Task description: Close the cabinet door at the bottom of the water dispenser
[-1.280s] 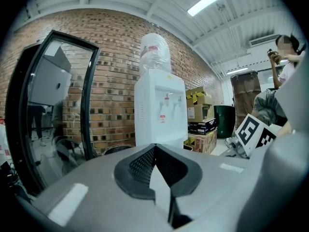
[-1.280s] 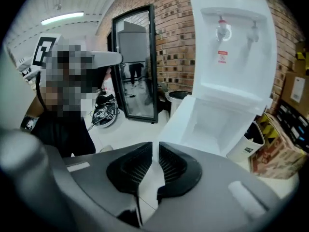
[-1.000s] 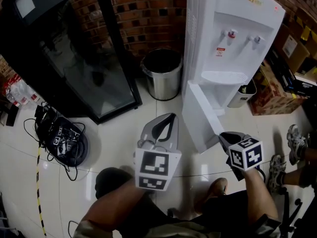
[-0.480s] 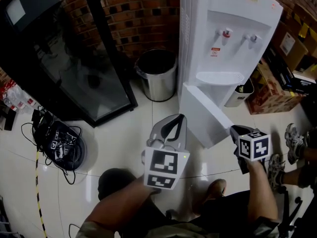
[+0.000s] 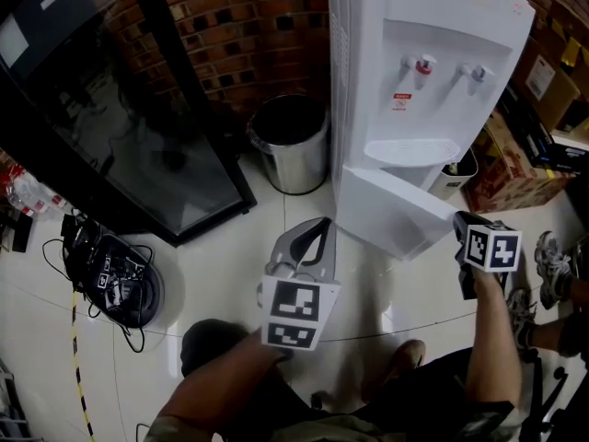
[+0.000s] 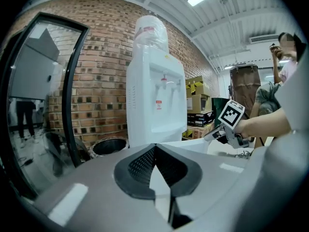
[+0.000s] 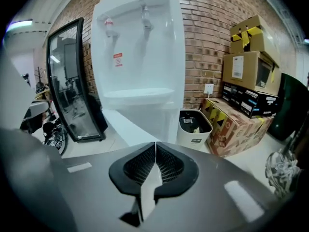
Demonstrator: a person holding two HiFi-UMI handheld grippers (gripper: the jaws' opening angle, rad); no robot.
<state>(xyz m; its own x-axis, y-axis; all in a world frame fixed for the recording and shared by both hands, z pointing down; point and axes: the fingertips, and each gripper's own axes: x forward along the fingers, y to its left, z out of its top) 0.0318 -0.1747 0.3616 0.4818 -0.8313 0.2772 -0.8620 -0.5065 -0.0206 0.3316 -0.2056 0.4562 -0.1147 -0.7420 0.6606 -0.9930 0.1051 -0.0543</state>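
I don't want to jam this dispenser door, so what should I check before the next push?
1. Door state: the cabinet door stands ajar from the water dispenser: not ok.
2. Contact point: the right gripper sits by the door's free edge: ok; touch cannot tell.
3. Its fingers together, nothing between: ok.
4. The left gripper apart from the door, shut and empty: ok.
5. Cabinet opening unobstructed: cannot tell, the door hides it.
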